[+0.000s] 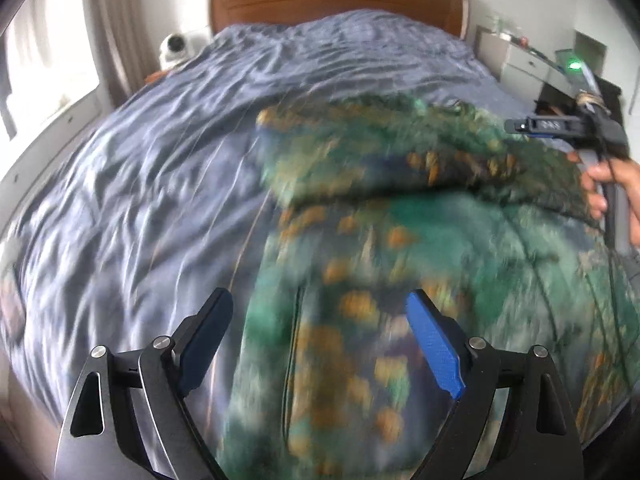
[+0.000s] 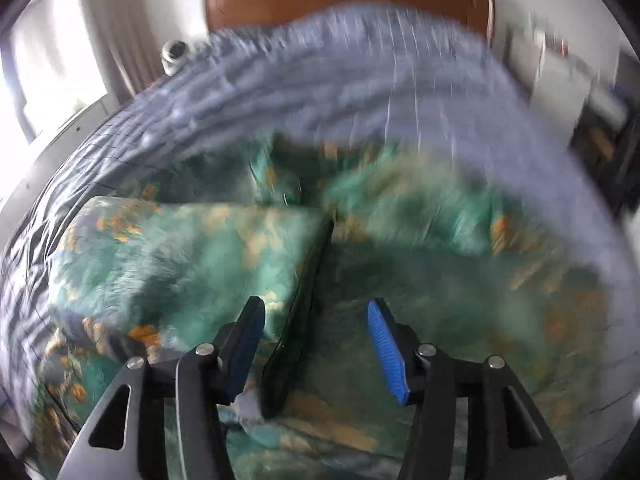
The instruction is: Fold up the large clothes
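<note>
green-and-orange patterned garment lies on the blue-grey bedspread, its long axis running toward the wooden headboard, one part folded across it. left gripper hangs over its near end, jaws spread, empty. right gripper, also spread and empty, hovers above the dark zipper line.

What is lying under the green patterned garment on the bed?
The green garment lies on a wrinkled grey-blue bedcover, visible all around it. Whatever lies directly beneath the garment is covered.
</note>
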Available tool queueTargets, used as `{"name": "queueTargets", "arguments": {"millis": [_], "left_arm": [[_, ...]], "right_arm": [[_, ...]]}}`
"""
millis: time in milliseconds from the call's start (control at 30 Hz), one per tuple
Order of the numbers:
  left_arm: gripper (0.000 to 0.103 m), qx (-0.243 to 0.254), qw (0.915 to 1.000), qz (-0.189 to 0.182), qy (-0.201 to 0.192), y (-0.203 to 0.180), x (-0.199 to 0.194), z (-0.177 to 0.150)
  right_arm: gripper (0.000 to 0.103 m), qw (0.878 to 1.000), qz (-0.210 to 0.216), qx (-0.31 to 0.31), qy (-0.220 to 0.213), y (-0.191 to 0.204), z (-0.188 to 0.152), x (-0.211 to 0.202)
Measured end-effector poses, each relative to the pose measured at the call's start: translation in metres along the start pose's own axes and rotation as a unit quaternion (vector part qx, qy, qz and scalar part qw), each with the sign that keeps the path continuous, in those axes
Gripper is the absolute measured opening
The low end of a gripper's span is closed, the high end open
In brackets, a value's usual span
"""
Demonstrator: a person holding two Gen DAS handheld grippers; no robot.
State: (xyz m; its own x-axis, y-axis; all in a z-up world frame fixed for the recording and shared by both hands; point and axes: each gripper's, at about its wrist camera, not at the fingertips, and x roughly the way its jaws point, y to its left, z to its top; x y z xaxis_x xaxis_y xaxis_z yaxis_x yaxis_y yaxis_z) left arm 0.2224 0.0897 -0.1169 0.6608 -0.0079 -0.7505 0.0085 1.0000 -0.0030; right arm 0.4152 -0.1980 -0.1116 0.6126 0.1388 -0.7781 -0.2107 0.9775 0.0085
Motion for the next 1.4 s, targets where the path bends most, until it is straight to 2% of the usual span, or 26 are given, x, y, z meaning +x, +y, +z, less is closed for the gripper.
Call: {"name": "queueTargets", "arguments": {"millis": [67, 100, 167, 233, 300, 367, 433, 467, 567, 733, 833, 933, 1000, 1067, 1133, 1200, 1233, 1300, 1400], "left_arm": [[0.09, 0.014, 0.9998, -0.009, -0.015, -0.006, 0.014, 0.033], [0.09, 0.017, 0.9996, -0.012, -0.017, -0.008, 0.023, 0.047], [0.089, 0.009, 0.9998, -0.014, -0.007, -0.009, 0.051, 0.08], [0.089, 0.0, 0.9998, -0.016, 0.008, -0.008, 0.083, 0.105], [0.089, -0.001, 0.9998, -0.001, 0.02, -0.008, 0.112, 0.117], [0.085, -0.009, 0.9984, 0.018, 0.052, -0.004, 0.148, 0.12], [0.085, -0.023, 0.9962, 0.018, 0.082, 0.003, 0.176, 0.113], [0.086, -0.026, 0.9959, 0.017, 0.085, 0.005, 0.184, 0.109], [0.089, -0.025, 0.9963, 0.018, 0.08, 0.006, 0.192, 0.102], [0.091, -0.023, 0.9972, 0.021, 0.068, 0.006, 0.186, 0.098], [0.087, -0.026, 0.9973, 0.029, 0.063, 0.002, 0.166, 0.11], [0.087, -0.036, 0.9986, 0.004, 0.038, -0.008, 0.146, 0.134], [0.088, -0.033, 0.999, -0.008, 0.028, -0.015, 0.145, 0.151], [0.089, -0.017, 0.9997, -0.003, 0.02, -0.024, 0.156, 0.167], [0.09, -0.017, 0.9994, 0.003, 0.03, -0.027, 0.18, 0.174], [0.091, -0.038, 0.997, 0.003, 0.067, -0.022, 0.21, 0.17], [0.092, -0.048, 0.994, 0.003, 0.098, -0.017, 0.23, 0.161], [0.094, -0.043, 0.9945, -0.001, 0.096, -0.015, 0.239, 0.15], [0.094, -0.021, 0.9954, 0.006, 0.094, -0.02, 0.232, 0.149]], "right_arm": [[0.055, 0.998, 0.022, -0.051, -0.039, 0.018, 0.002, -0.023], [0.055, 0.996, 0.038, -0.071, -0.046, 0.026, 0.003, -0.027], [0.055, 0.992, 0.06, -0.099, -0.038, 0.043, 0.003, -0.022], [0.055, 0.991, 0.054, -0.117, -0.026, 0.057, 0.001, -0.007], [0.055, 0.991, 0.055, -0.118, 0.004, 0.064, -0.002, 0.018], [0.055, 0.993, 0.051, -0.101, 0.042, 0.061, -0.01, 0.046], [0.055, 0.993, 0.055, -0.083, 0.056, 0.054, -0.019, 0.058], [0.055, 0.994, 0.061, -0.071, 0.05, 0.051, -0.021, 0.058], [0.055, 0.995, 0.072, -0.048, 0.044, 0.044, -0.023, 0.061], [0.055, 0.996, 0.07, -0.047, 0.04, 0.047, -0.027, 0.064], [0.055, 0.996, 0.073, -0.044, 0.04, 0.044, -0.026, 0.068], [0.055, 0.996, 0.075, -0.039, 0.036, 0.043, -0.028, 0.068], [0.055, 0.996, 0.072, -0.039, 0.033, 0.044, -0.029, 0.068], [0.055, 0.996, 0.071, -0.04, 0.03, 0.044, -0.03, 0.068], [0.055, 0.996, 0.072, -0.039, 0.03, 0.044, -0.03, 0.068], [0.055, 0.996, 0.072, -0.039, 0.027, 0.044, -0.032, 0.068], [0.055, 0.996, 0.072, -0.04, 0.027, 0.044, -0.032, 0.068], [0.055, 0.996, 0.068, -0.043, 0.026, 0.046, -0.033, 0.069], [0.055, 0.996, 0.065, -0.047, 0.027, 0.048, -0.033, 0.07]]}}
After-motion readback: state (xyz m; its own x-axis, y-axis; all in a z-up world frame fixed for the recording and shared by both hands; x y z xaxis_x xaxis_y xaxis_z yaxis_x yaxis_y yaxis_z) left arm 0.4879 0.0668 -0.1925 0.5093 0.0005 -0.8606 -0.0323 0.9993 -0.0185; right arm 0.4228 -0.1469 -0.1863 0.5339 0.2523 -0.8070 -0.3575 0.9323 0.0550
